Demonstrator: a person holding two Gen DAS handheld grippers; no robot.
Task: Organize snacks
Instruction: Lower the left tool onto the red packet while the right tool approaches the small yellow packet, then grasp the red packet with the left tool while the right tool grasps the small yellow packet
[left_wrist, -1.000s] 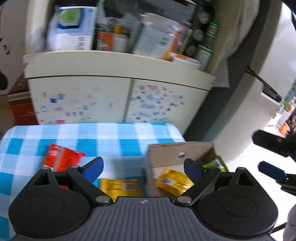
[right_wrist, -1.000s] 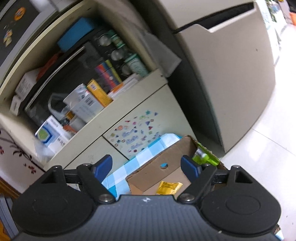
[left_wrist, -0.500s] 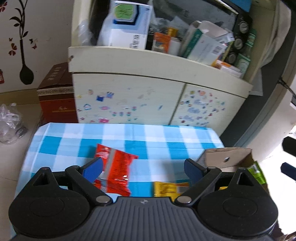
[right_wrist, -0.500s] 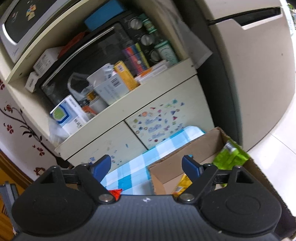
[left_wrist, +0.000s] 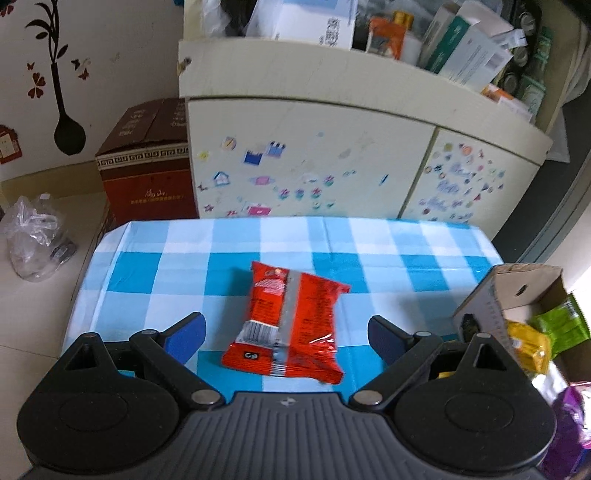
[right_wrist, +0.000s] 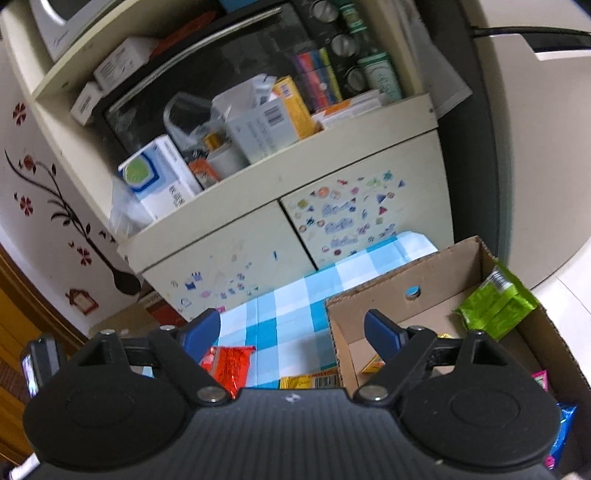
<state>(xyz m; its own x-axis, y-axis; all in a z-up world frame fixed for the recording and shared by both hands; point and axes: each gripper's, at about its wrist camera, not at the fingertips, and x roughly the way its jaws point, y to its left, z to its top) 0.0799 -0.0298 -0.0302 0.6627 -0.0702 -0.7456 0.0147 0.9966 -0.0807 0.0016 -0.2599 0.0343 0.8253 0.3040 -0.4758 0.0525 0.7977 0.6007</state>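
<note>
A red snack packet (left_wrist: 293, 323) lies on the blue and white checked tablecloth (left_wrist: 184, 266). My left gripper (left_wrist: 286, 334) is open, above the packet, with the packet between its blue fingertips. A cardboard box (left_wrist: 517, 291) stands at the table's right edge and holds a yellow packet (left_wrist: 526, 345) and a green packet (left_wrist: 561, 321). My right gripper (right_wrist: 291, 330) is open and empty, above the box's left wall (right_wrist: 336, 332). In the right wrist view the red packet (right_wrist: 227, 363), an orange packet (right_wrist: 310, 380) on the cloth and the green packet (right_wrist: 495, 306) show.
A cream cabinet (left_wrist: 314, 155) with stickers and a cluttered shelf stands just behind the table. A dark red carton (left_wrist: 147, 162) and a clear plastic bag (left_wrist: 35, 236) sit on the floor at left. A purple packet (left_wrist: 570, 417) shows at lower right.
My left gripper has swung left and down from the box side to over the red packet. My right gripper has tilted down toward the box and table.
</note>
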